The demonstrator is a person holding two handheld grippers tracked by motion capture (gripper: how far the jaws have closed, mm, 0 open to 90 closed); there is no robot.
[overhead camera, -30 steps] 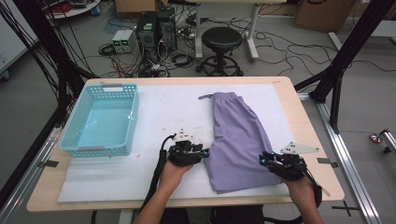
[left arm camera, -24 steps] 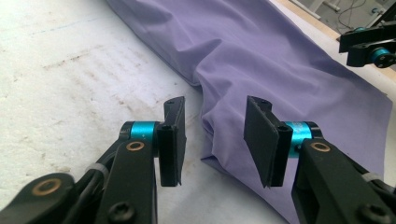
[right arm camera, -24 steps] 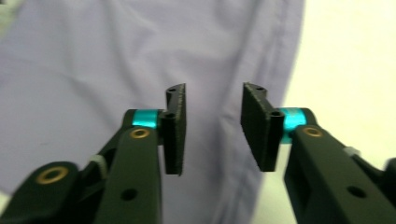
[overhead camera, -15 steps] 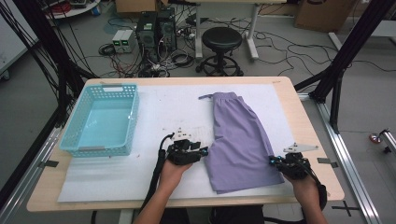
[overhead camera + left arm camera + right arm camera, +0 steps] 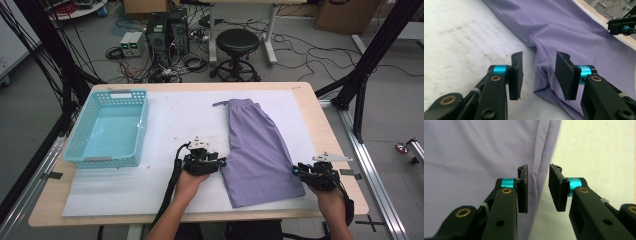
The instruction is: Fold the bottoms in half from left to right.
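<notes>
Both grippers sit at the near end of the purple shorts (image 5: 260, 150), which lie flat on the white mat (image 5: 170, 125) of the bench (image 5: 320, 120), waistband far, leg hems near. The risk here, as I judge it: each pair of jaws straddles only a thin edge of cloth, so a close from this height could catch a single layer, or nothing, and the fabric would slide out or bunch on the lift. An uneven pull, one side gripping before the other, would likely skew the garment.

Left gripper (image 5: 537, 72): jaws spread, a rumpled fold of the shorts' left edge lying between and below them, no pad pressing on it. Right gripper (image 5: 537, 188): jaws have just been opening and stand parted, with the hemmed right edge of the shorts running up between them, cloth under the left pad, bare mat under the right. The blue basket (image 5: 110, 132) waits well apart at the far left.
</notes>
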